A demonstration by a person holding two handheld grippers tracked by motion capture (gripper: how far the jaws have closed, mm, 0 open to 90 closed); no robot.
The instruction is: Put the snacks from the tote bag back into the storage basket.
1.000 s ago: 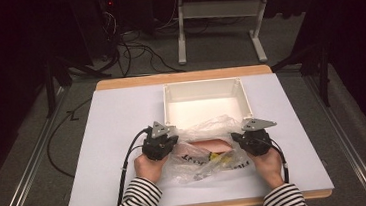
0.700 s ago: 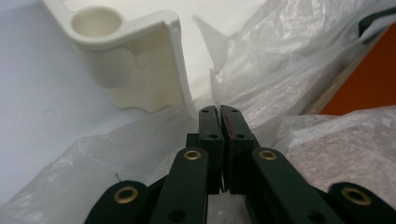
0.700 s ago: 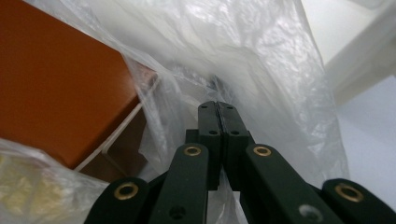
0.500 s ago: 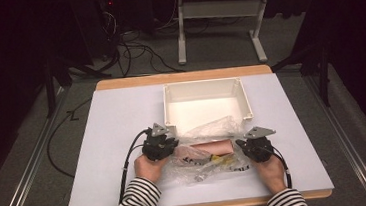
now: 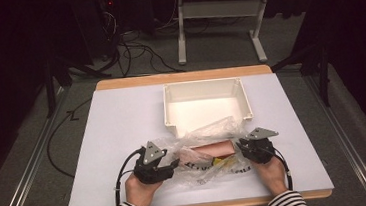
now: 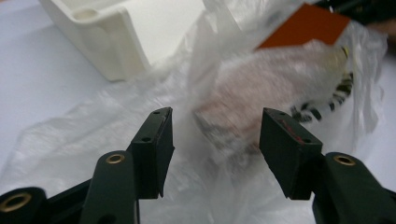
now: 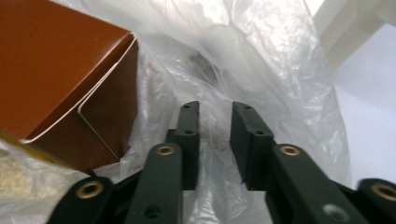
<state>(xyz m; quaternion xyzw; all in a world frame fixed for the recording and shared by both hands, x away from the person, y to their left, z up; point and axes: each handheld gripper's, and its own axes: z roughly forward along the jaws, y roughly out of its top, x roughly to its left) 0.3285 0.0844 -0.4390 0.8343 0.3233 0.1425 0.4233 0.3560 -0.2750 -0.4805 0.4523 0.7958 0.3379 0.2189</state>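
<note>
My left tongs (image 5: 172,165) and right tongs (image 5: 240,150) have both just been opening and now stand released, film between the jaws but pinched by neither. The clear plastic bag (image 5: 206,151) lies slack on the desk (image 5: 117,124) between them, brown box (image 7: 56,70) and packets inside. Beyond it sits the white tray (image 5: 205,88). With nothing clenched, I reckon the slippery film could slump and spill its contents.
</note>
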